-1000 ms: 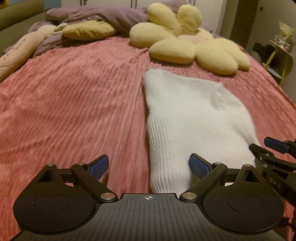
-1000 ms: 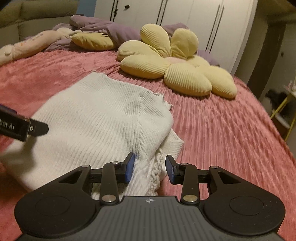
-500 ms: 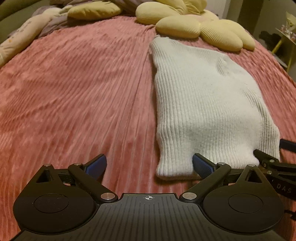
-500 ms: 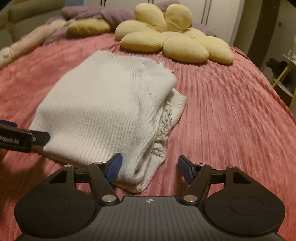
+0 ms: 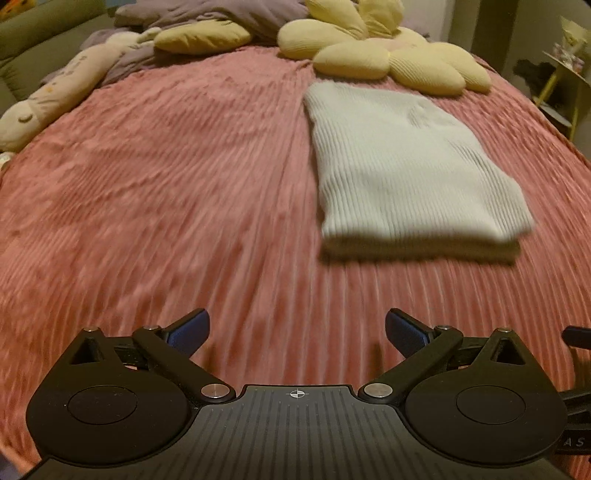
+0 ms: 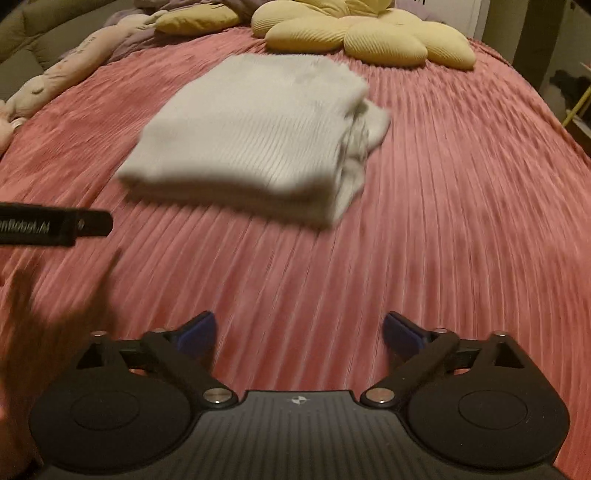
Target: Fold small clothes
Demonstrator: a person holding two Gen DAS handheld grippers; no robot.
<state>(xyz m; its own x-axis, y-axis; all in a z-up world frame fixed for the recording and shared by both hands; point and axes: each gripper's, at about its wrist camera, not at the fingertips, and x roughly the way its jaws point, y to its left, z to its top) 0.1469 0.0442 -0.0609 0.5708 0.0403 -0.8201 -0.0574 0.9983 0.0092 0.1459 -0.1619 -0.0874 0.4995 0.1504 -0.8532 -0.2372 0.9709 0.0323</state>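
A white ribbed knit sweater [image 5: 406, 162] lies folded in a rectangle on the pink ribbed bedspread [image 5: 166, 184]; it also shows in the right wrist view [image 6: 255, 129], with folded layers bunched at its right side. My left gripper [image 5: 297, 332] is open and empty, above the bedspread, well short of the sweater's near edge. My right gripper [image 6: 299, 332] is open and empty, also back from the sweater. The left gripper's black finger [image 6: 55, 223] juts in at the left of the right wrist view.
A yellow flower-shaped cushion [image 5: 388, 55] lies just beyond the sweater. A long cream plush toy [image 5: 55, 96] and a purple duvet [image 5: 207, 14] lie at the far left. The bed's right edge drops off near a yellow side table [image 5: 565, 74].
Both grippers have pulled back from the sweater's near edge. The right gripper, nearly closed around the sweater's edge a second ago, opened and let it go. The sweater lies flat, folded.
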